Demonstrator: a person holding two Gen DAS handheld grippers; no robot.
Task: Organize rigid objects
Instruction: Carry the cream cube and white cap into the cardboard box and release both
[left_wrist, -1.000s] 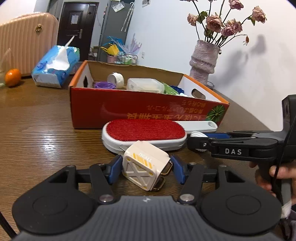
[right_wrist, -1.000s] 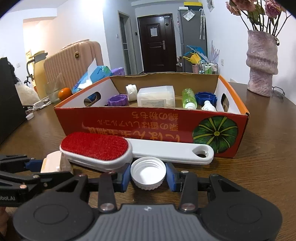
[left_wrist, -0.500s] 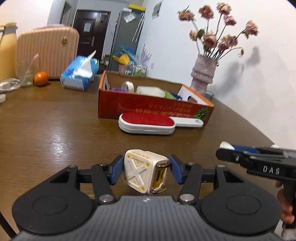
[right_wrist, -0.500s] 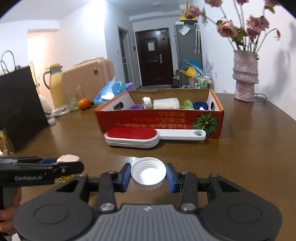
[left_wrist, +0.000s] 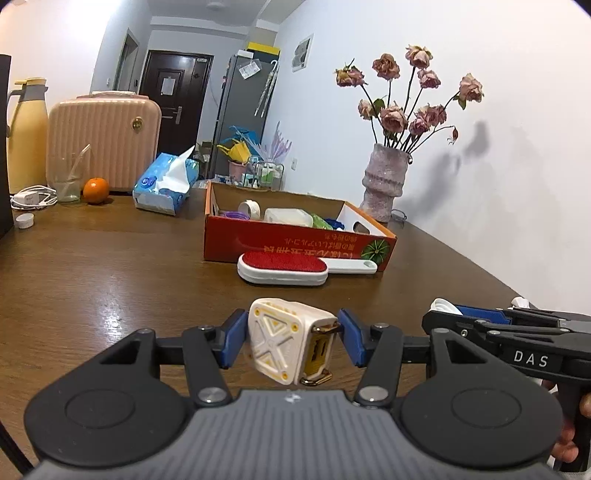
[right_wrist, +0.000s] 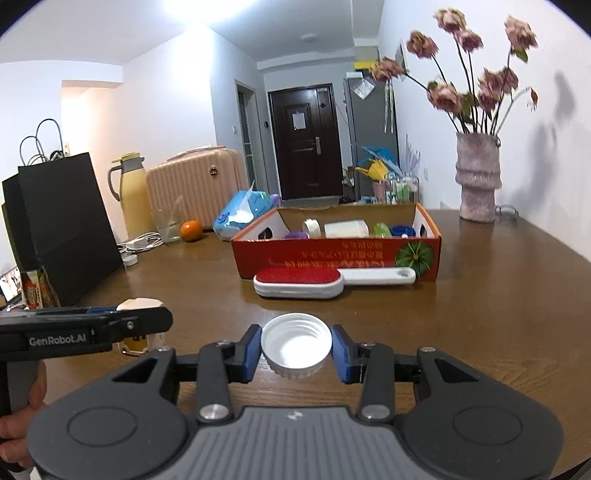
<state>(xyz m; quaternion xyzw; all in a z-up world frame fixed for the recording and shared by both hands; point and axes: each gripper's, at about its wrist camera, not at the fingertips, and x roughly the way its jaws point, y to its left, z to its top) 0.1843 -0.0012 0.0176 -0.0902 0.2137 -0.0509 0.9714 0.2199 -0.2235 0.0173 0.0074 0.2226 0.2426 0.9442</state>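
Observation:
My left gripper is shut on a cream and gold charger block, held above the wooden table. My right gripper is shut on a white bottle cap, open side toward the camera, also held above the table. The red cardboard box stands well ahead on the table and holds a tape roll, a white container and several small items; it also shows in the right wrist view. A red-faced lint brush with a white handle lies in front of the box, and shows in the right wrist view.
A vase of dried roses stands right of the box. A tissue pack, an orange, a glass, a pink suitcase and a thermos are at the far left. A black bag stands on the left.
Both grippers have pulled back and up from the box and brush, each still holding its object. The box and brush now look much farther away.

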